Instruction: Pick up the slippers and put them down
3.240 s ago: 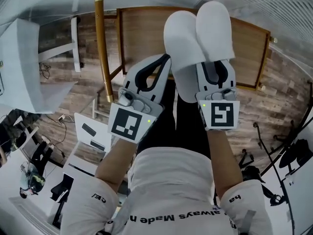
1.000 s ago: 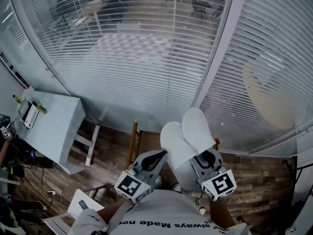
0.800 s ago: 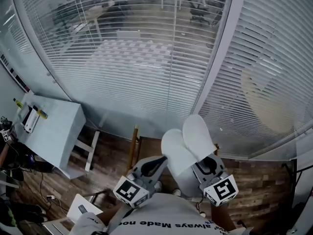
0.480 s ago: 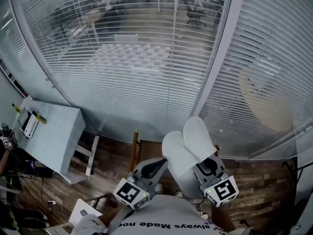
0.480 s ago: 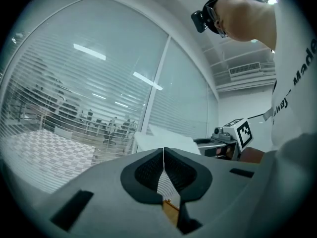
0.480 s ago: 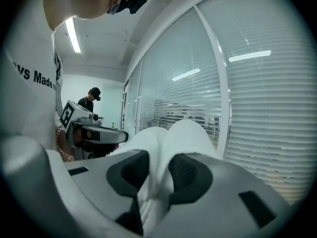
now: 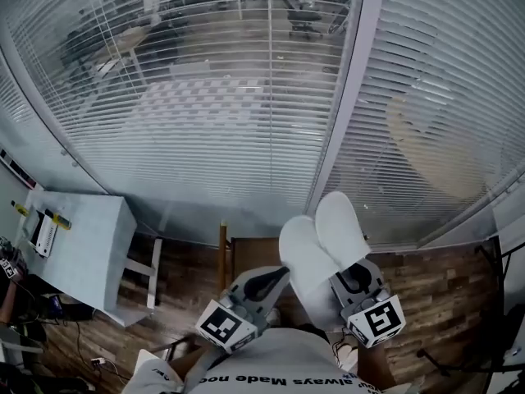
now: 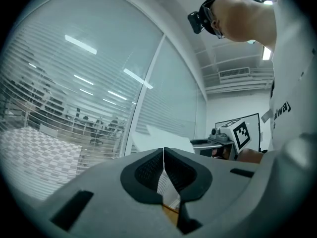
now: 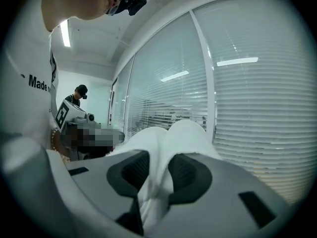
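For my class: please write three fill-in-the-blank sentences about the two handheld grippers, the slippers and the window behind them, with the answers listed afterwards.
1. The right gripper is shut on a pair of soft fabric slippers coloured ____.
2. The left gripper, jaws together, holds ____.
3. Beyond the slippers stands a glass wall hung with slatted ____.
Answers: white; nothing; blinds.

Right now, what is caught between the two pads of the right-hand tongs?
The pair of white slippers, squeezed between the pads of the right tongs; the right gripper view shows it.
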The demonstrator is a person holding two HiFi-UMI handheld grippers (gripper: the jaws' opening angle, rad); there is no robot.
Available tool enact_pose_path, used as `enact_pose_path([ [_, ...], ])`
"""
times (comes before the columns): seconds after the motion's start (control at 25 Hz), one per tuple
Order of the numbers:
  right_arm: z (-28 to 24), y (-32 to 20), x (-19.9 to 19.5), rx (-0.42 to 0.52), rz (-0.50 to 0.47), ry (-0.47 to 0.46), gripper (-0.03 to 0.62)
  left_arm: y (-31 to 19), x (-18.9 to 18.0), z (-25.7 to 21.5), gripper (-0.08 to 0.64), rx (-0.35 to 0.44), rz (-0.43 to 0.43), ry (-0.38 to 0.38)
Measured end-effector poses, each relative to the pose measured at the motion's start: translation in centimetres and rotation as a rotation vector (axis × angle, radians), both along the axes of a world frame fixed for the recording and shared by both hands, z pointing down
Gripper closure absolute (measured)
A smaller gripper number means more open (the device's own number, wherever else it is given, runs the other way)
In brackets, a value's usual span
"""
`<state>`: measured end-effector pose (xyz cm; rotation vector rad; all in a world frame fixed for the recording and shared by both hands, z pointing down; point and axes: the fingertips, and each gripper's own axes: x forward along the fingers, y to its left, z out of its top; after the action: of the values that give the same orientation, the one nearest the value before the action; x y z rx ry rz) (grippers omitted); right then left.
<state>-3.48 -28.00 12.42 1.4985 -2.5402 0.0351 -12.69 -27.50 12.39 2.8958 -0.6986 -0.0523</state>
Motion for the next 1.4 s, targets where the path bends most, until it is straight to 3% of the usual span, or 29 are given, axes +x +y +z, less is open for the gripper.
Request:
enact_pose_path([
  [0.28, -0.7, 2.8, 3.2, 0.012, 0.116, 0.004, 0.489, 1.6, 2.9, -0.6, 0.546, 0.007, 0.100, 0.021],
  [0.64, -0.7, 10.7, 9.2, 0.017, 0.332, 0.002, 0.489, 7.5, 8.9, -0.5, 0.546, -0.003, 0.296, 0.045],
  [1.0, -0.9, 24.4, 16.2, 0.002, 0.590, 0.002, 0.489, 18.2, 16.6, -1.4, 0.546, -0.001, 0.534, 0.043],
  [1.4, -0.9, 39.5, 20.6, -0.016, 0.820, 0.029, 0.489, 31.0, 22.7, -1.0, 0.546, -0.022, 0.760, 0.043],
])
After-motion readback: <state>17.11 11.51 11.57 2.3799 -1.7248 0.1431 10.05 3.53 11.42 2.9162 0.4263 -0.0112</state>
